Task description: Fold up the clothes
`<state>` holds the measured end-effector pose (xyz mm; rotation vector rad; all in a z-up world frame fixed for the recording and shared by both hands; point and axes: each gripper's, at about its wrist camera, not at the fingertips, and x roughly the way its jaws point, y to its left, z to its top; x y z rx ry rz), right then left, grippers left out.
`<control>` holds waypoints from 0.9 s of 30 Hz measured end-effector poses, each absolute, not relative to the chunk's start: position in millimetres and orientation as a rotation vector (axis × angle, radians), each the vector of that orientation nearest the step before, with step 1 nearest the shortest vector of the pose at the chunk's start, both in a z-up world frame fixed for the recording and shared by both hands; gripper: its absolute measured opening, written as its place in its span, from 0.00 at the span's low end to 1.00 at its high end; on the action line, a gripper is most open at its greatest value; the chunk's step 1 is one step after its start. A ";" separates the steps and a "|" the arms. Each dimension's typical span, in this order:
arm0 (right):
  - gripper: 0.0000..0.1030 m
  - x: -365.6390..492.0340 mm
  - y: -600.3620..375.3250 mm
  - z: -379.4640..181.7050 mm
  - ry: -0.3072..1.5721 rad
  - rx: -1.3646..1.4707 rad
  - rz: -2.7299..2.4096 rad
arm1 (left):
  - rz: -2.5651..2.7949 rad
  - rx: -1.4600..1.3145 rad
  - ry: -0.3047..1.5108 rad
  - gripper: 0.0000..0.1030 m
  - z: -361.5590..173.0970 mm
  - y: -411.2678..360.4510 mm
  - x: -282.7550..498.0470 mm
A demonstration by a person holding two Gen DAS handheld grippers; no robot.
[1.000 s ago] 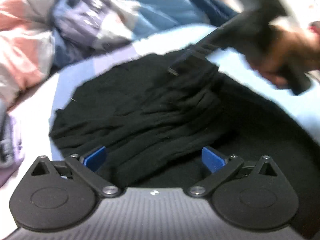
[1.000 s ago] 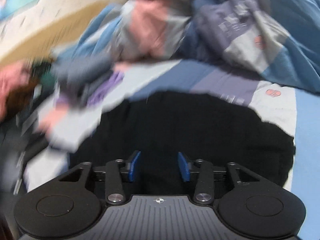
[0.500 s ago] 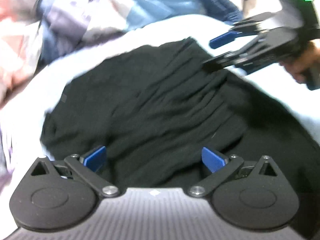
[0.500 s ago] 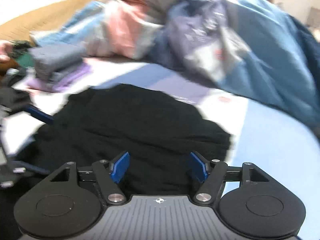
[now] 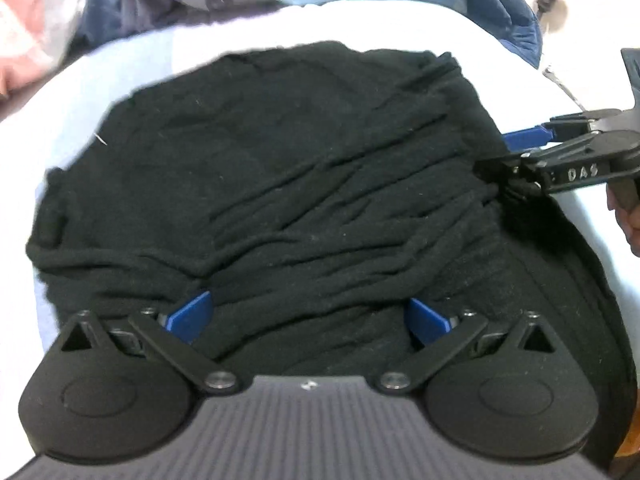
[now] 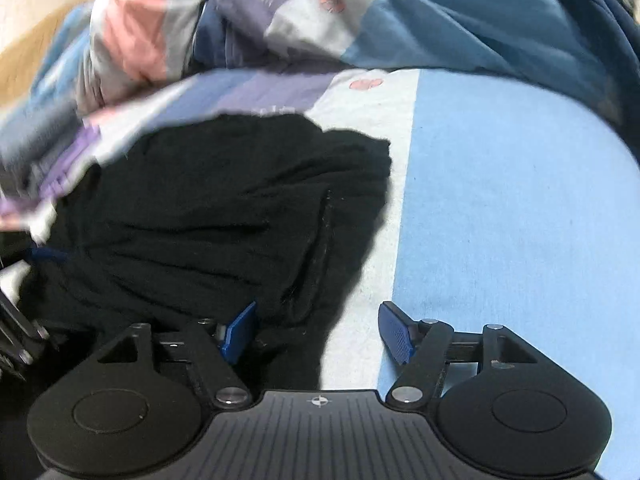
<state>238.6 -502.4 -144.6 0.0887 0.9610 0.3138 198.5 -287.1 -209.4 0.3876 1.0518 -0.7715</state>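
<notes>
A black garment (image 5: 280,184) lies rumpled on the bed, with creases running across it. My left gripper (image 5: 308,316) is open, its blue pads wide apart over the near edge of the cloth. My right gripper (image 6: 318,334) is open at the garment's right edge (image 6: 224,216), its left pad by the cloth and its right pad over bare sheet. In the left wrist view the right gripper (image 5: 516,152) comes in from the right and touches the garment's side.
A crumpled pile of blue, grey and pink bedding (image 6: 280,12) lies beyond the garment. The light blue and white sheet (image 6: 500,200) stretches to the right. A folded purple and grey stack (image 6: 44,160) shows blurred at the left.
My right gripper has opened wide and moved from over the garment to its right edge. My left gripper has stayed open at the near edge. The garment looks more spread out.
</notes>
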 end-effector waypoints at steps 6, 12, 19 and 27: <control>0.62 191.4 -517.6 -117.2 0.880 0.167 0.369 | -0.788 0.351 0.993 1.00 -183.7 -268.4 141.2; 0.62 188.0 -476.3 -121.7 0.896 0.278 0.596 | -0.778 0.407 0.992 1.00 -179.3 -269.8 96.6; 0.23 218.3 -441.0 -164.0 1.038 0.512 0.605 | -0.783 0.313 1.016 1.00 -180.6 -265.1 103.8; 0.15 220.7 -412.9 -97.7 0.913 0.360 0.729 | -0.995 0.390 0.997 1.00 -196.7 -284.2 91.4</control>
